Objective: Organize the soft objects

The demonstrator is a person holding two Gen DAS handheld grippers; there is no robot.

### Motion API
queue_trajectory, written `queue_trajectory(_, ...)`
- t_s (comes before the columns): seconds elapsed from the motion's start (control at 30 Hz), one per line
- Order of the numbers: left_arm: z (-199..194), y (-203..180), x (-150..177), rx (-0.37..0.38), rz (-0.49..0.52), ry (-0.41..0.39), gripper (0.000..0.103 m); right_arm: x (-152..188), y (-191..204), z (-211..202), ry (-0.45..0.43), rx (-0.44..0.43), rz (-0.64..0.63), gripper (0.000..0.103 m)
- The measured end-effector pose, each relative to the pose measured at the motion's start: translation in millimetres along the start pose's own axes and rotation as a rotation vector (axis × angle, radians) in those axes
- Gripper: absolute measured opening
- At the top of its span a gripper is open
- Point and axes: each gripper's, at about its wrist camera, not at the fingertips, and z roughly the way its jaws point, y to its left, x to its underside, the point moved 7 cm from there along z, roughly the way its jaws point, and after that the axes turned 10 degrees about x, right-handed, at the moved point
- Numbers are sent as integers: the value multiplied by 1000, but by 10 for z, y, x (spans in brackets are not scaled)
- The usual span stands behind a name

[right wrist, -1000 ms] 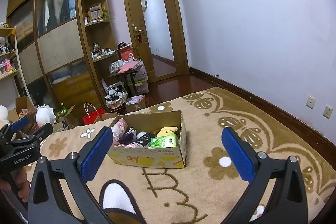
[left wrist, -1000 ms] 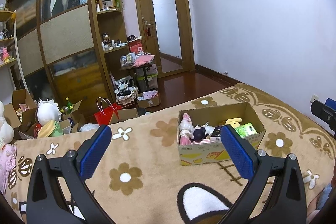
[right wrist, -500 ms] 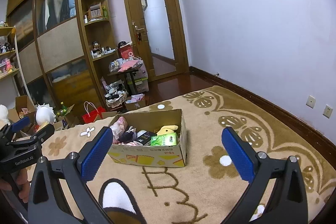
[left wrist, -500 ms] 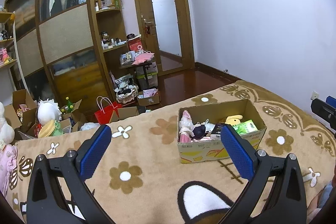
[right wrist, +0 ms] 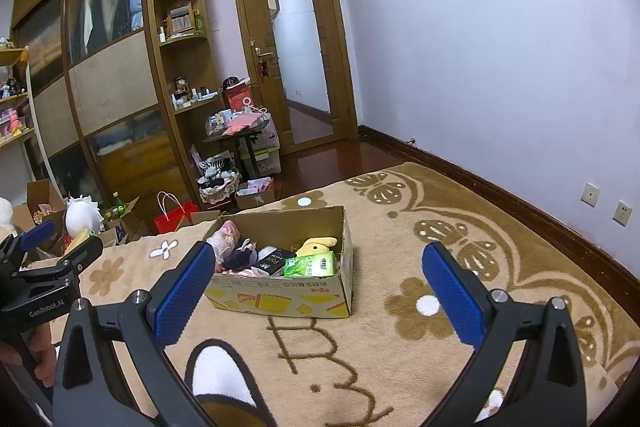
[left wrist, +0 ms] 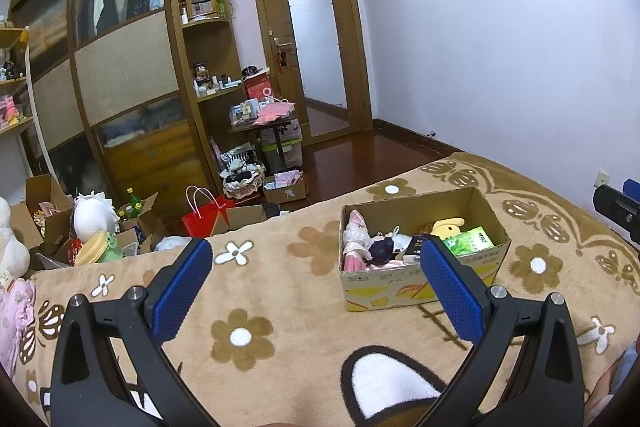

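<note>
Both tongs, the left tongs [left wrist: 316, 283] and right tongs [right wrist: 318, 285], are wide and empty, aimed at the cardboard box [right wrist: 280, 301] (toys inside) at 12 o'clock, probably for reaching in.

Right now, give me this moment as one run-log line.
left gripper: open, empty | right gripper: open, empty | box: on blanket, holds toys and packets | contact: none

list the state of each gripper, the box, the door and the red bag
left gripper: open, holding nothing
right gripper: open, holding nothing
cardboard box: open-topped, upright on the blanket, holding soft items
door: closed
red bag: upright, handles up
</note>
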Motion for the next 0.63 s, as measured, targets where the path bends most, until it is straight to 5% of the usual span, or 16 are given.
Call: queue_trajectory(0.63, 50, 9, 40, 27, -5, 25, 103, 31, -28, 15, -2, 13, -1, 103)
